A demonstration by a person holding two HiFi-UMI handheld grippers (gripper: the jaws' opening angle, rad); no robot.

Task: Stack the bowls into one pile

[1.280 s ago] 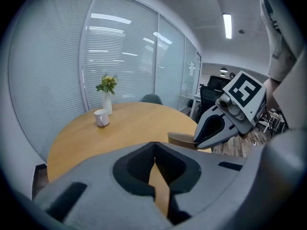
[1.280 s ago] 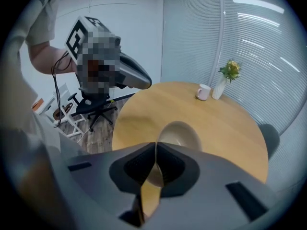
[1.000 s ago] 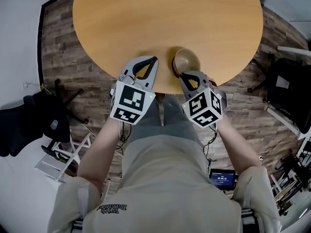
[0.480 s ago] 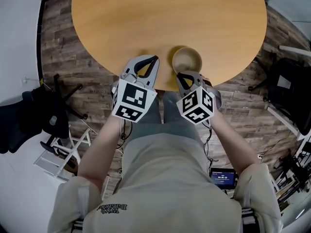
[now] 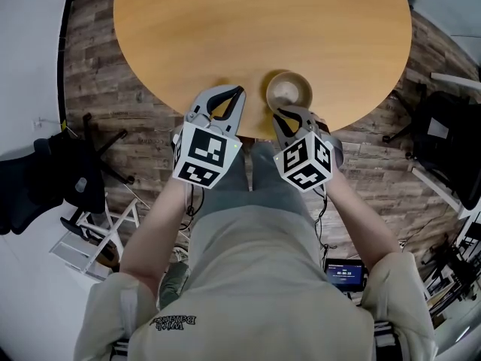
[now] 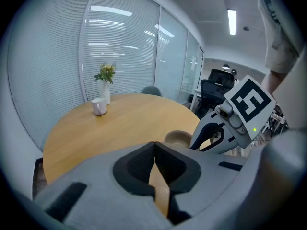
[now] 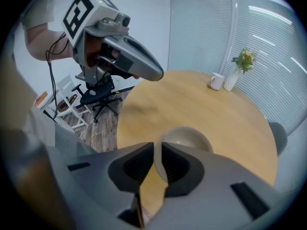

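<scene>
Sitting near the front edge of the bench (image 5: 225,28), the bowl (image 5: 288,90) is pinched by its near rim in the right hand-held gripper (image 5: 283,116). So thin a hold could slip and tip it over the edge. The left hand-held gripper (image 5: 237,94), pressed together on nothing, gives no support.

**Round wooden table with three things on it**

The round table (image 5: 225,28) has a smooth, light wood top and stands on a dark plank floor (image 5: 98,89). A pale bowl (image 5: 288,91) is upright close to the near edge. Well away from it, by the far edge, a white mug (image 6: 99,106) stands just beside a slim white vase (image 6: 105,93) holding yellow flowers.
</scene>
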